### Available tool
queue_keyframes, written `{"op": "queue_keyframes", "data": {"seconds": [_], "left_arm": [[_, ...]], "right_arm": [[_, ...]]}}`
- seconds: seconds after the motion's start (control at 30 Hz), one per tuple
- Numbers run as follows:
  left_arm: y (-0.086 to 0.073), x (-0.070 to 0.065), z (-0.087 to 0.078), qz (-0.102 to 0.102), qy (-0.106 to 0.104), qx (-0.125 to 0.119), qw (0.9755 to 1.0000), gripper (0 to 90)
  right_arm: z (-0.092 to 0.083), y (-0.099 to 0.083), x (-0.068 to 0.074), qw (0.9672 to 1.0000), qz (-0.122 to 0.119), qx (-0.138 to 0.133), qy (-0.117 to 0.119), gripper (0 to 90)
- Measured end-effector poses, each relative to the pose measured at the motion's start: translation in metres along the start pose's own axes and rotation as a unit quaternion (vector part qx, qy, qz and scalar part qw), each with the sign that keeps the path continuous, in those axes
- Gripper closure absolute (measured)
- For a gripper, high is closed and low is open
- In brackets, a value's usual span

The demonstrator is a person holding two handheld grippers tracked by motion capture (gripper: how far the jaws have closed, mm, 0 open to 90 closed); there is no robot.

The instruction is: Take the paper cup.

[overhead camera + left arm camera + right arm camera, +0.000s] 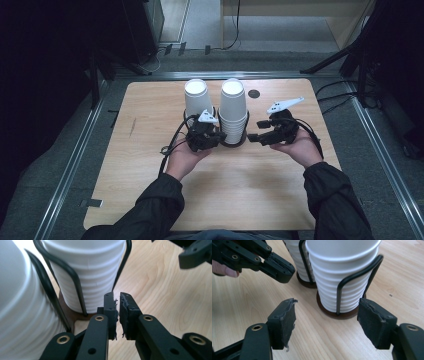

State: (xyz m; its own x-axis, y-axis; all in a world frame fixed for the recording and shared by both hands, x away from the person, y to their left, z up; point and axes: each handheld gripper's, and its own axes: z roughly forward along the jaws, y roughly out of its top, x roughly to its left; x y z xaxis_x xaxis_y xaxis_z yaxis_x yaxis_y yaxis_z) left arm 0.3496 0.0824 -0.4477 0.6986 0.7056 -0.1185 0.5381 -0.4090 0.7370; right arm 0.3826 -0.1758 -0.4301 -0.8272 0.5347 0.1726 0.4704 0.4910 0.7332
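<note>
Facing the right-hand stack of white ribbed paper cups (pixel 342 277) in its black wire holder (pixel 352 282) on the pale wooden worktop (pixel 225 185), we spread our right hand-held gripper (pixel 327 322) for it, while our left hand-held gripper (pixel 118 312) waits shut and empty beside it.

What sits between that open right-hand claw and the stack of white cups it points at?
Mostly bare tabletop. The right gripper is open with nothing between its pads, facing the cup stack. That stack stands in a black wire holder, whose upright bars run along the cups' sides, so the pads would likely meet wire as well as cups.
</note>
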Motion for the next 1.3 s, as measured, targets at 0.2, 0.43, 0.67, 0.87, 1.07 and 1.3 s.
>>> {"op": "queue_keyframes", "data": {"seconds": [0.2, 0.43, 0.67, 0.87, 1.07, 1.3], "left_arm": [[0.009, 0.001, 0.003, -0.017, 0.007, -0.002, 0.9998, 89.3], [0.017, 0.0, 0.005, -0.034, 0.016, 0.0, 0.9993, 89.6], [0.023, -0.004, 0.005, -0.039, 0.038, 0.0, 0.9985, 89.6], [0.024, -0.005, 0.006, -0.043, 0.037, -0.004, 0.9984, 89.4], [0.024, -0.005, 0.007, -0.046, 0.035, -0.006, 0.9983, 89.4], [0.024, -0.006, 0.004, -0.041, 0.044, -0.017, 0.998, 89.5]], "right_arm": [[-0.005, 0.017, -0.003, 0.9999, -0.009, 0.001, -0.012, 30.2], [-0.011, 0.038, -0.004, 0.9998, -0.015, -0.002, -0.012, 28.5], [-0.009, 0.066, -0.007, 0.9998, -0.016, -0.004, -0.008, 22.9], [0.0, 0.085, -0.005, 0.9998, -0.02, -0.001, -0.003, 18.5], [0.008, 0.102, -0.005, 0.9997, -0.022, 0.001, -0.008, 16.9], [0.017, 0.115, -0.001, 0.9996, -0.023, 0.011, -0.012, 16.6]]}}
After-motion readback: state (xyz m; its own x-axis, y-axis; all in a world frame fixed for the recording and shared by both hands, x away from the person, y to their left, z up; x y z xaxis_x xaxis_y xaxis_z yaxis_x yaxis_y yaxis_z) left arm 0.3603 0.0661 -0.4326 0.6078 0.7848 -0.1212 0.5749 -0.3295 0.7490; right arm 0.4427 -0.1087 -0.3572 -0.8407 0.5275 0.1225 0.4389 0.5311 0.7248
